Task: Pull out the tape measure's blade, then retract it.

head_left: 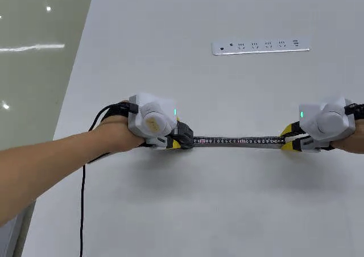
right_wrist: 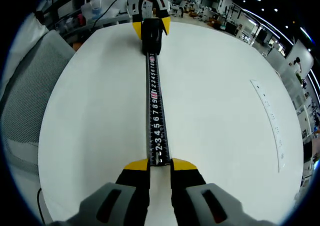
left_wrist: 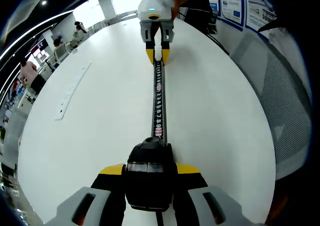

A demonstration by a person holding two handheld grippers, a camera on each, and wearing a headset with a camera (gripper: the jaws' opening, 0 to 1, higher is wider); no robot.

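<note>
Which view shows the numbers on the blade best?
The right gripper view: the blade runs up the middle with large, readable digits. The left gripper view shows it narrower, digits smaller. In the head view it is a thin strip, digits unreadable.

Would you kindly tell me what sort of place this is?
Most likely an open-plan office or lab: a large white table with a power strip on it, a mesh office chair beside it, and rows of desks beyond.
</note>
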